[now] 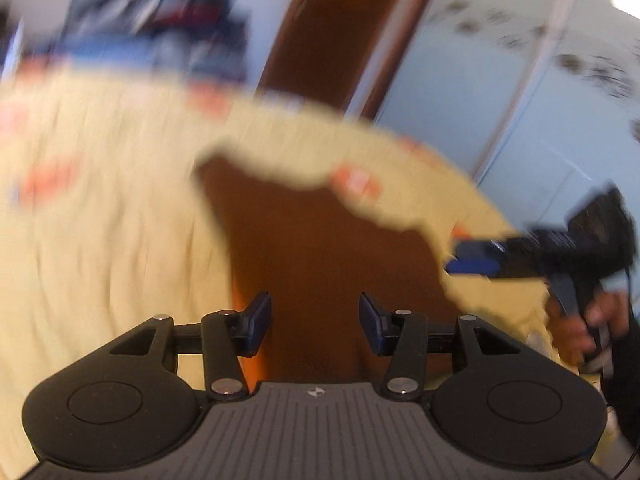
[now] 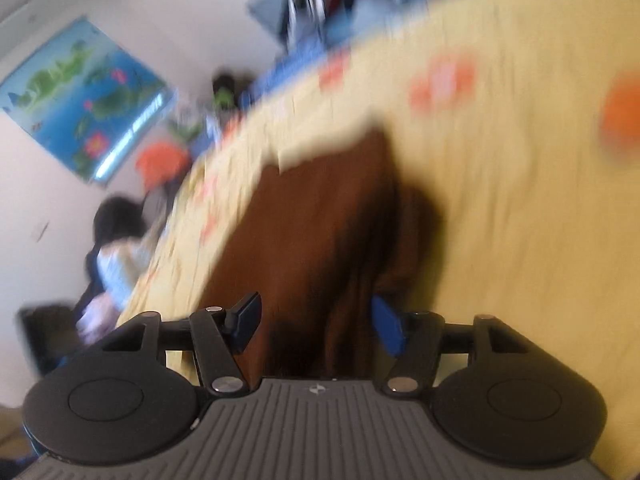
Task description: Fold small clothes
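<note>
Brown cloth [image 2: 320, 232], the garment, lies on the yellow patterned sheet [image 2: 520, 160] near its edge. Left gripper [image 1: 315, 324] and right gripper [image 2: 316, 322] hover released, grasping nothing. Judging by this, a fold is pending; next comes pinching a hem.

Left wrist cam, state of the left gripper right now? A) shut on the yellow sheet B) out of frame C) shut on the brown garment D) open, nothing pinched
D: the left gripper has its two blue pads standing apart, with the brown garment showing through the gap and nothing pinched between them.
</note>
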Available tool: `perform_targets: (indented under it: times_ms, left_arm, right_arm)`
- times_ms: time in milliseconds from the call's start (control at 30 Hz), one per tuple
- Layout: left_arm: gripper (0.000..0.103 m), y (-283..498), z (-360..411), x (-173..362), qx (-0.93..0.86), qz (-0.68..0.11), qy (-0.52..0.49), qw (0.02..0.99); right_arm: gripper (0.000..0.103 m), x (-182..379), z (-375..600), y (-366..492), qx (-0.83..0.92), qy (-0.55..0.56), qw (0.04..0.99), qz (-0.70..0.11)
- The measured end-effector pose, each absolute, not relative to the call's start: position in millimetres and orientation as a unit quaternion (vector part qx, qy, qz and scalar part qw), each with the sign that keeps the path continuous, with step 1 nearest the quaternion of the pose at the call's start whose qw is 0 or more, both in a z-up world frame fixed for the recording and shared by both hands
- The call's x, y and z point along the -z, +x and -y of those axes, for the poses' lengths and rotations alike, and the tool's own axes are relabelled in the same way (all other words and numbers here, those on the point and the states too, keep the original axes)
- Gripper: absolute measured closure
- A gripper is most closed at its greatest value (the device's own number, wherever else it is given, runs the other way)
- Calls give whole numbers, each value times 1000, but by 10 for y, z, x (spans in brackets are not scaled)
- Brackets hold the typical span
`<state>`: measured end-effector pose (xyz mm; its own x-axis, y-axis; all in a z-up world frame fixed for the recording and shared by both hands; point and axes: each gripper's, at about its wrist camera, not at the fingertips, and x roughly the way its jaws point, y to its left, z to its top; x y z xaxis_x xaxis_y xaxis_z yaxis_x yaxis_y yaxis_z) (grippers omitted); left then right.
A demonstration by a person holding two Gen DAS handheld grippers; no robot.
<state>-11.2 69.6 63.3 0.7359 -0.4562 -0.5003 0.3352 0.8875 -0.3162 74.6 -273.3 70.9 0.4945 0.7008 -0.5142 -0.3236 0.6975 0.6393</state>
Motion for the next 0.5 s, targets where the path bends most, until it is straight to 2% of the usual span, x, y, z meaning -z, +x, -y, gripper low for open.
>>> perform_targets:
  times_ms: [33,67,133,233,267,300,333,400,467,500]
  left_arm:
    - [42,-100,-626,-687,225,-276,-89,930]
    - [38,-54,-541,-701,241,-271,-80,928]
    - [38,114,-368,-608,258,-289,-74,919]
    - [38,353,-214,-236,221,-347,-63,909]
    - [37,293,-204,-204,224,-317,-58,920]
    - [36,259,-173,-172,226,-309,-43,923]
    - [36,216,-145,-160,221,-302,-28,927]
    - [36,169,-88,-146,211,-295,-16,932]
    - [36,164,-64,-141,205,-293,-12,934]
    - [36,180,-64,-138,204,-292,-14,934]
  right_arm:
    - [39,-836,2717,824,-304,232,843,-378]
    - [39,-935,2662,937,-309,233,845,-369]
    - [38,-1067,2428,1195,-347,236,831,-365]
    - [34,-1061,1882,1654,-402,248,785,-401]
    - [34,-1019,1675,1799,-416,252,766,-420]
    - [32,-975,1477,1925,-430,252,749,-437]
    - [26,-912,1285,2045,-440,246,736,-451]
    - [23,-746,936,2279,-436,223,725,-484]
    - [24,-493,656,2429,-410,199,722,-520]
    - [33,-392,569,2499,-416,196,720,-520]
